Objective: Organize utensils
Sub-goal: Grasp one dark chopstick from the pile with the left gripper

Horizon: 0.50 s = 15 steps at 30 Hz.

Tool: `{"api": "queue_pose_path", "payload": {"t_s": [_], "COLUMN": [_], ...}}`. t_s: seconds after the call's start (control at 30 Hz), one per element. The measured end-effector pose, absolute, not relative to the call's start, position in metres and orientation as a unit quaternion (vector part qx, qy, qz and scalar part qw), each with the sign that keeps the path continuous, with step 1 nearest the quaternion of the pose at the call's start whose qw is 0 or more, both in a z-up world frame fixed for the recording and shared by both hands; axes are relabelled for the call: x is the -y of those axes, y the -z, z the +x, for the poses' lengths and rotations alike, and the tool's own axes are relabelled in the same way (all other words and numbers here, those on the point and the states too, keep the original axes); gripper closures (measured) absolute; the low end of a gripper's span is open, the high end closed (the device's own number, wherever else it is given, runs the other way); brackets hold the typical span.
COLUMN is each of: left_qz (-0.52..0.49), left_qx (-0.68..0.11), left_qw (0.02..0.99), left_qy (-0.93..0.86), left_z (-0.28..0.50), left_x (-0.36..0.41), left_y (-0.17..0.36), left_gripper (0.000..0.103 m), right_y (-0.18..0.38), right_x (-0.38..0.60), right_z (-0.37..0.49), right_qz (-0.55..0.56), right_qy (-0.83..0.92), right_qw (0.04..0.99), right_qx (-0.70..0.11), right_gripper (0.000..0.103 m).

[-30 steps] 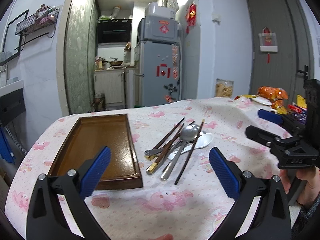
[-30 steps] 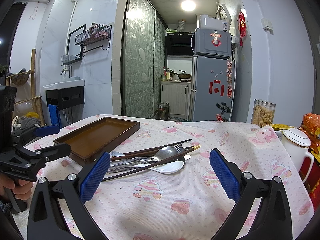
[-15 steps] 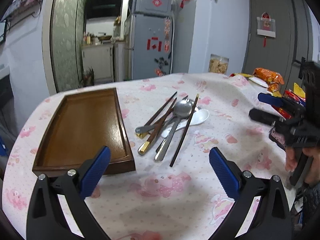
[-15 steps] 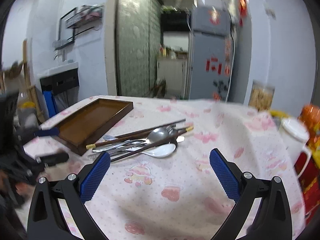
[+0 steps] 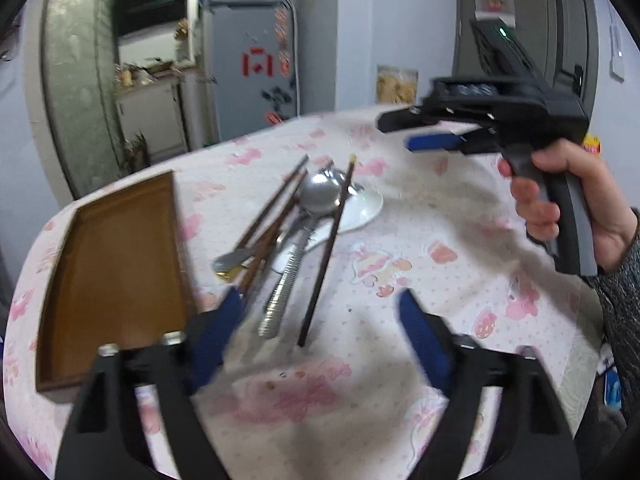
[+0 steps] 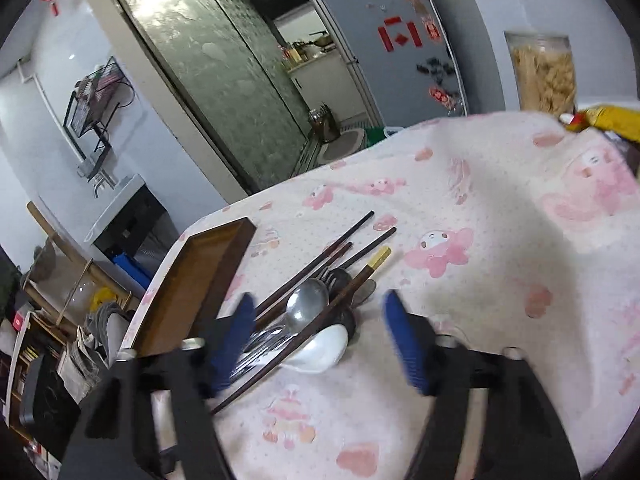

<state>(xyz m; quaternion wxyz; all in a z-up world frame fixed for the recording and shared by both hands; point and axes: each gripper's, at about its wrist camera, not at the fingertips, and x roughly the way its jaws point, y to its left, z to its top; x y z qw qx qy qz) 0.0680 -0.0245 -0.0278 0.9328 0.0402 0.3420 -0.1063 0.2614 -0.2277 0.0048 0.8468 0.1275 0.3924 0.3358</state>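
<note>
While both sets of jaws are closing, neither has anything between its blue pads. The left hand-held gripper [image 5: 320, 334] hangs over the near end of the utensil pile [image 5: 296, 232], with only tablecloth in its gap. In the left wrist view the pile sits at the middle of the surface [image 5: 440, 216], and nearly everything in it runs from about seven o'clock to one o'clock. The metal spoon [image 5: 304, 236] has its bowl at the far end and its ribbed handle toward the camera. A dark chopstick [image 5: 326, 252] crosses over the bowl, gold-capped end far, bare tip near. More brown chopsticks [image 5: 268, 220] fan out on the ten o'clock side along the same slant. A white ceramic spoon [image 5: 360, 208] lies under the lot, its bowl poking out at three o'clock. The wooden tray [image 5: 116, 268] lies just beside the pile at nine o'clock, its long axis running near to far. The right hand-held gripper [image 5: 394, 134] comes in from three o'clock, gripped by a hand [image 5: 568, 208] and pointing across toward the pile from well above the cloth. From its own camera, that gripper [image 6: 320, 336] has the pile just ahead and to the left, one blurred pad [image 6: 236, 340] over the handles and no contact I can make out.
</note>
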Motion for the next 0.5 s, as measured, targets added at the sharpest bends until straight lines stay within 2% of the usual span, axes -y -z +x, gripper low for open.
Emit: {"api": "queue_pose_path", "payload": {"t_s": [0.07,0.1,0.13,0.3,0.37,0.43,0.47,0.5], "left_qz": [0.044,0.046,0.049,0.065,0.067,0.076,0.076,0.077], "left_qx": [-0.360,-0.368,-0.377,-0.397,-0.402,-0.419,-0.422,-0.423], "left_qw": [0.925,0.921,0.917,0.908,0.906,0.898,0.896,0.896], "left_qy": [0.112,0.118,0.123,0.120,0.116,0.114,0.115,0.114], "left_z": [0.079,0.085,0.091,0.109,0.115,0.121,0.121,0.122], "left_x": [0.029,0.032,0.035,0.041,0.041,0.042,0.043,0.042], "left_y": [0.034,0.037,0.040,0.048,0.051,0.057,0.058,0.058], "left_gripper": [0.038,0.051,0.059,0.062,0.062,0.071,0.073,0.083], "right_y": [0.003,0.007,0.011,0.021,0.024,0.028,0.030,0.033], "right_x": [0.223,0.222,0.220,0.217,0.214,0.213,0.212,0.211], "right_z": [0.271,0.275,0.279,0.292,0.297,0.303,0.306,0.308], "right_qz": [0.128,0.129,0.131,0.134,0.131,0.135,0.139,0.142], "right_qy": [-0.338,-0.339,-0.341,-0.341,-0.337,-0.333,-0.332,-0.332], "right_qw": [0.842,0.839,0.836,0.831,0.831,0.828,0.825,0.821], "right_qx": [-0.401,-0.404,-0.409,-0.418,-0.422,-0.431,-0.437,-0.442], "right_gripper": [0.049,0.051,0.054,0.059,0.064,0.066,0.066,0.066]}}
